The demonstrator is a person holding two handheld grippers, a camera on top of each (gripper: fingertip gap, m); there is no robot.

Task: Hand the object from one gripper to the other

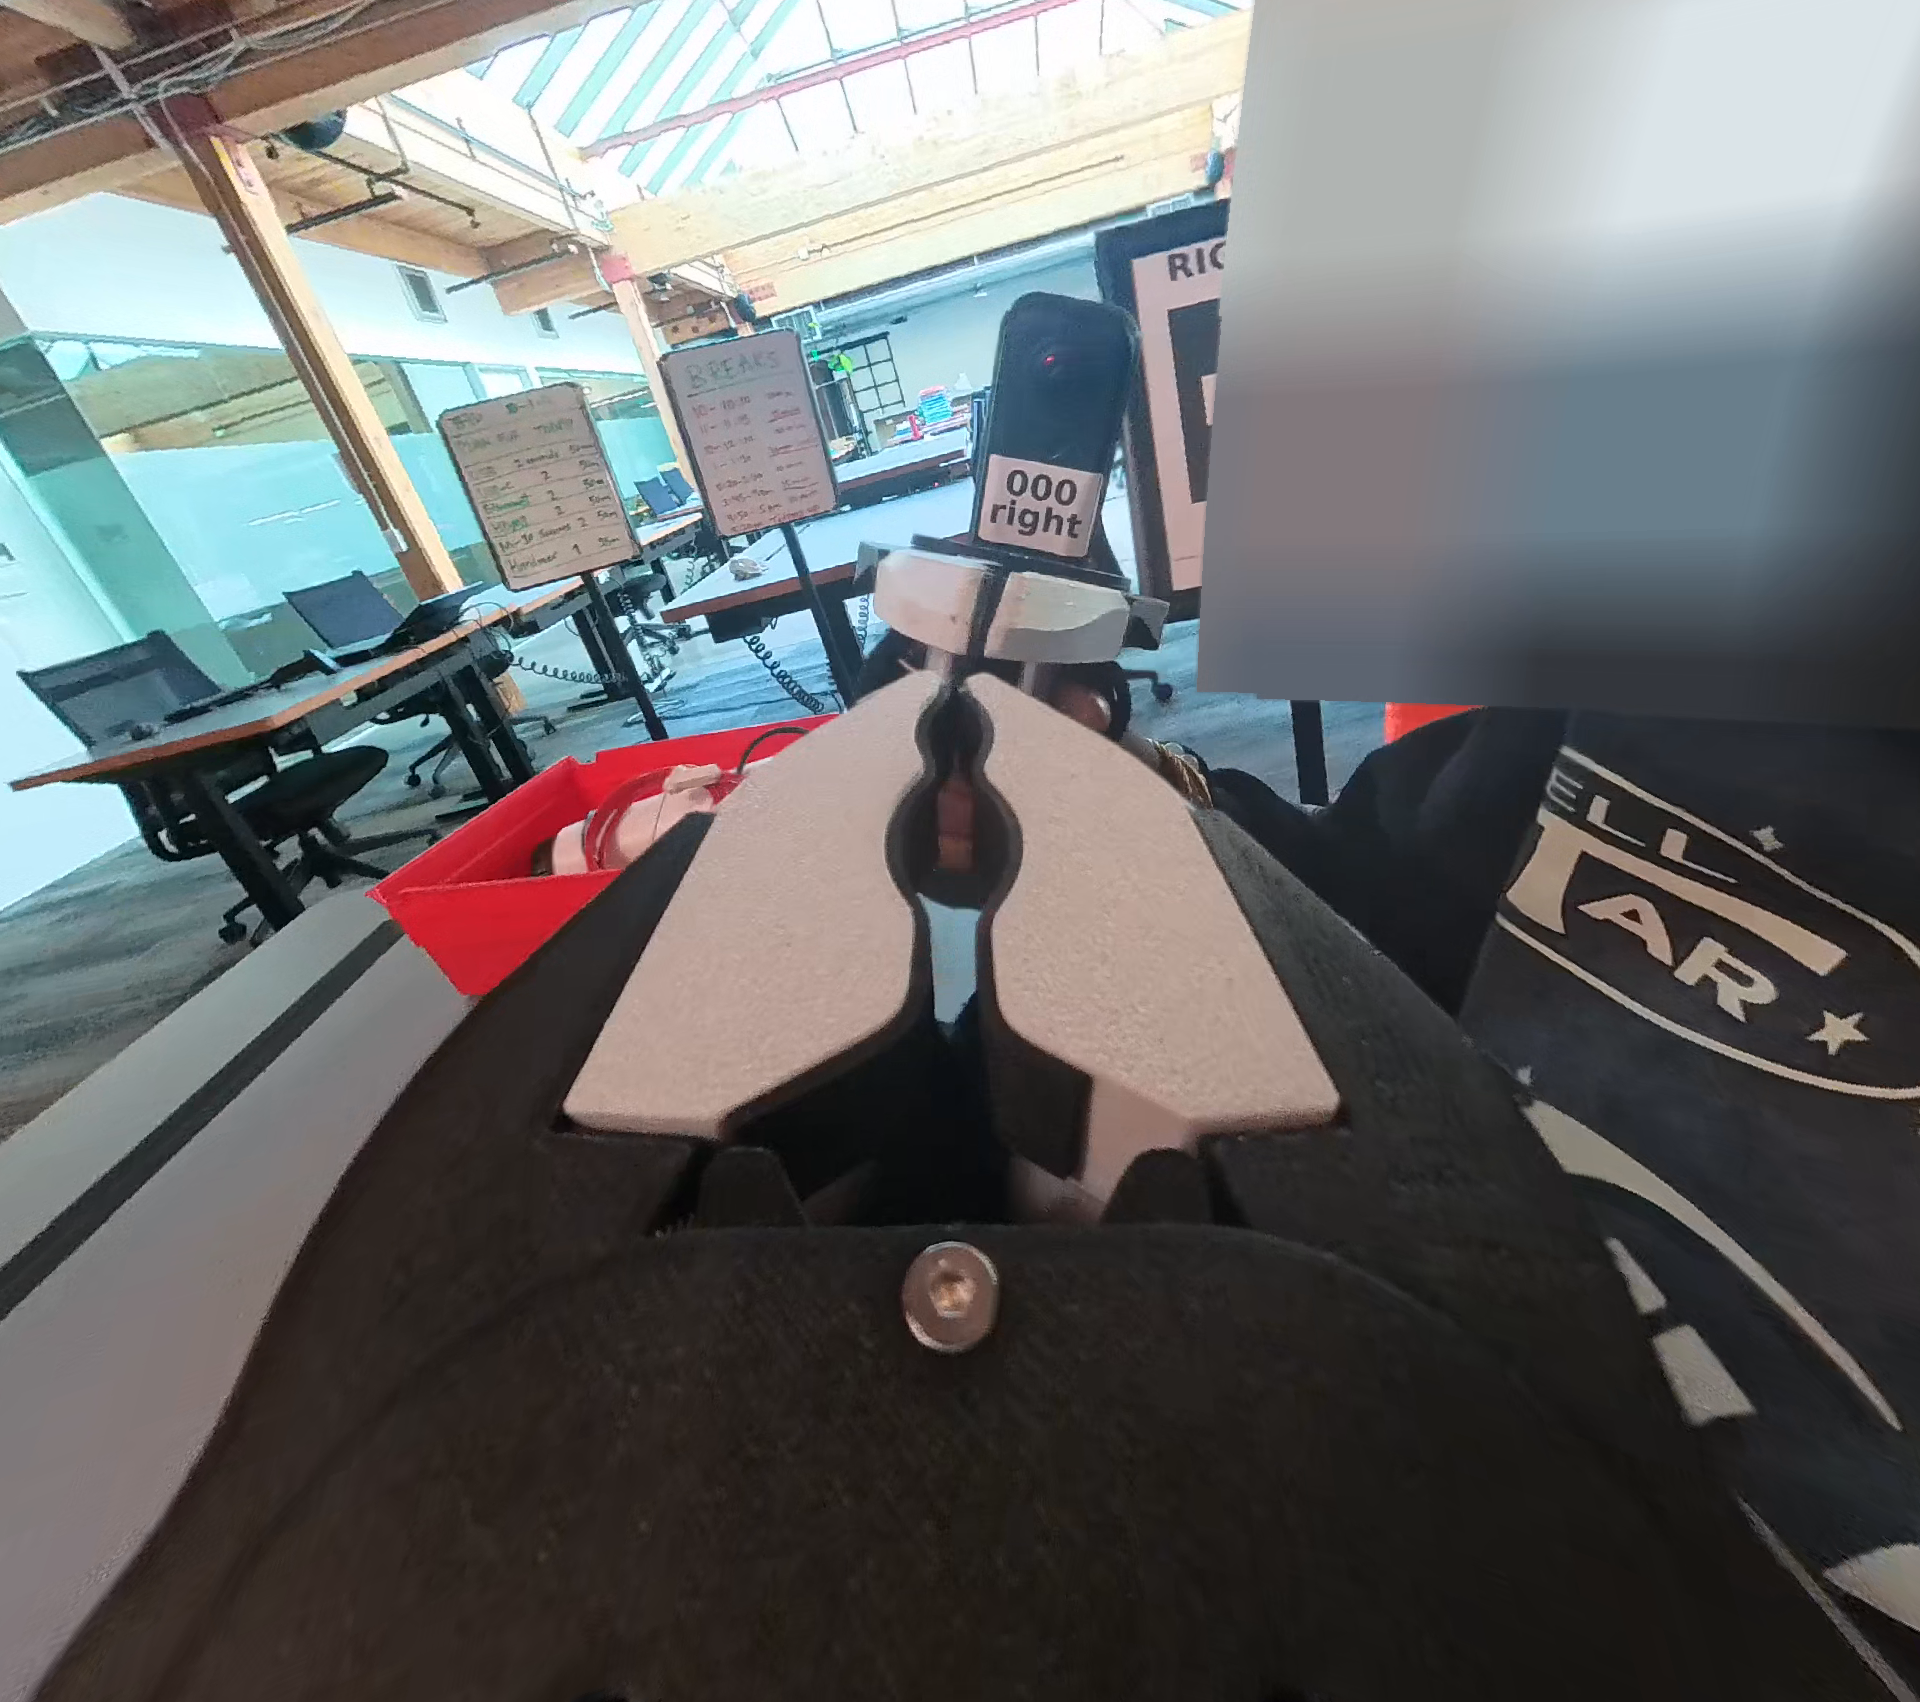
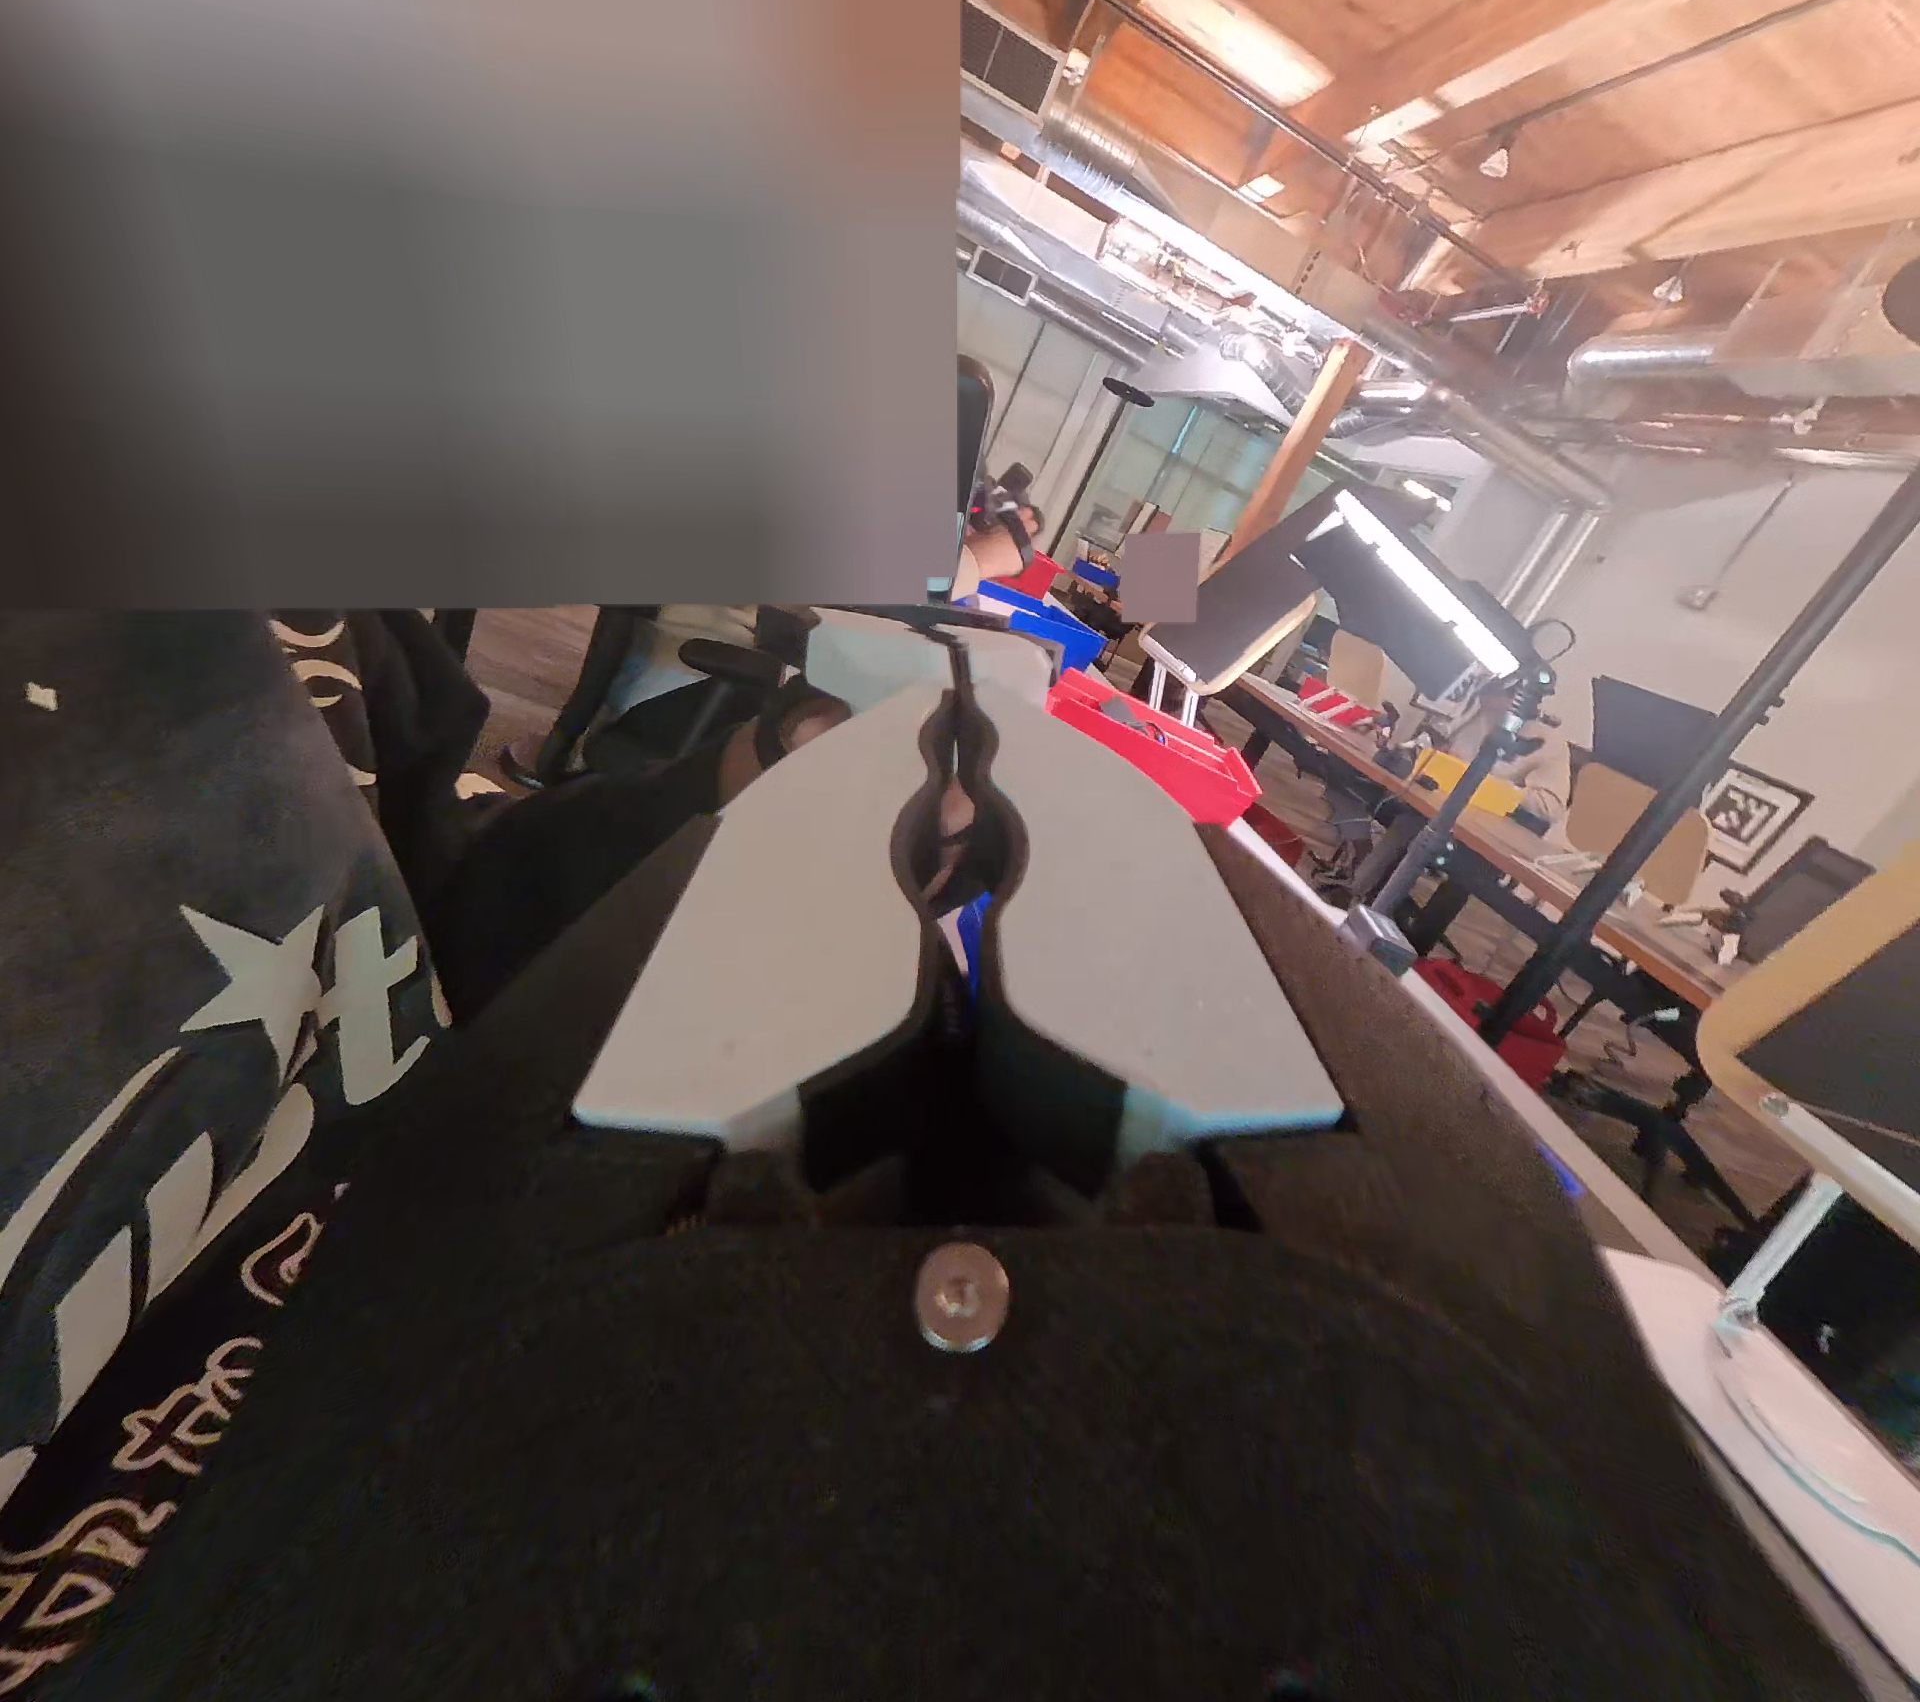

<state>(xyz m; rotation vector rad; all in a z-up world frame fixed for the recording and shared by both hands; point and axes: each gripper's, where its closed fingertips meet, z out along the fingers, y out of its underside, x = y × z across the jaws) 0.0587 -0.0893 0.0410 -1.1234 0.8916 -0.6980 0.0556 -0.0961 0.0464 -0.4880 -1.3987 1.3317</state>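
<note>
Two hand-held grippers held up in the air, nose to nose, in front of a person's dark printed top. Left gripper with both pale fingers pressed together along their length, only the moulded round openings left between them. Right gripper closed the same way, pointing straight back at the left one, tips meeting or very nearly meeting. Seen from the left wrist, the right gripper head-on and slightly higher, with a small black camera standing on top. Object not clearly identifiable in either view: a thin dark strip running out past the right fingertips toward the left gripper, possibly the thing being passed, too slim to be sure. If so, long axis in line with both pairs of fingers, pinched at the very tips. Impossible to tell which gripper carries the weight. Neither gripper nearer; both at the same spot. Red bin lower down, beside the left gripper, well clear of the meeting point.
</note>
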